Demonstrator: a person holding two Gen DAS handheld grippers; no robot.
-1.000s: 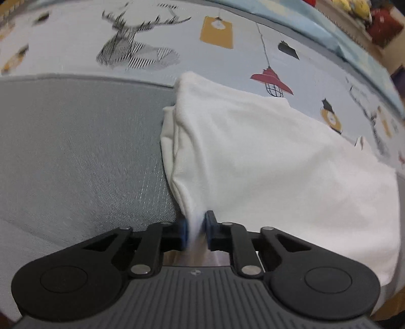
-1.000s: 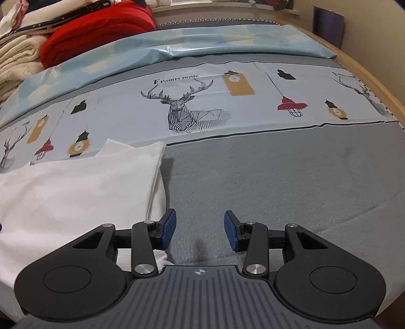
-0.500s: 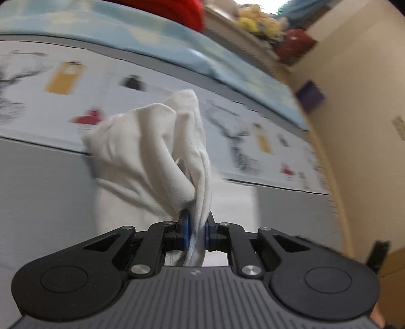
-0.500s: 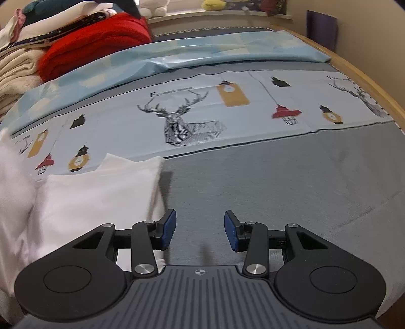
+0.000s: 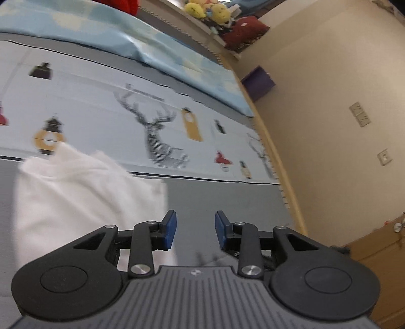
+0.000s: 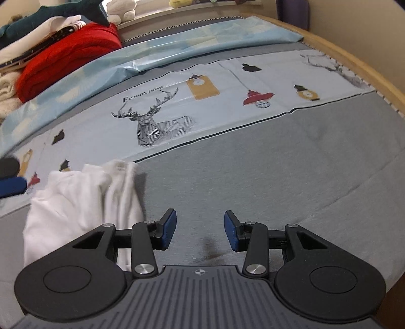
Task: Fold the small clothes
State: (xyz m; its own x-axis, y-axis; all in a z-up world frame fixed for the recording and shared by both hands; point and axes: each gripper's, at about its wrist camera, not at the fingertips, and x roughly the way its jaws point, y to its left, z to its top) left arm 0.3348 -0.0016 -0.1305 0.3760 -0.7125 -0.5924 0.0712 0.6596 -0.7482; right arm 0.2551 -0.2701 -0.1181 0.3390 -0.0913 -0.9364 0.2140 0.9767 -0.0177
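On the grey bed sheet (image 6: 265, 177) we've got the white garment (image 6: 83, 200) lying in a rumpled, partly doubled-over heap, just this side of the printed deer panel (image 6: 154, 126), and neither of our claws has hold of it. Our left claw (image 5: 194, 229) is released, blue pads spread with only grey sheet showing between them, and the garment (image 5: 83, 197) sits just off its left finger. Our right claw (image 6: 200, 229) is released too, jaws wide, hovering over bare sheet with the cloth bunched beside its left finger. We judge this as a pause between folds: both claws stand free because the cloth is resting under its own weight, and the next grip has to be picked. That right-hand edge is ridged and uneven in the right wrist view, so we reckon the fold has landed loosely and wants squaring up. Our left view is tilted and blurred, so we can't say how neatly the far layers line up. As for containers, we see none on the bed; the nearest thing to storage is the pile of clothes (image 6: 68, 50) at the far side, red on top of pale knits, and along the ledge (image 5: 202, 27) some soft toys (image 5: 207, 11). A dark rounded shape at the left edge we can't identify.
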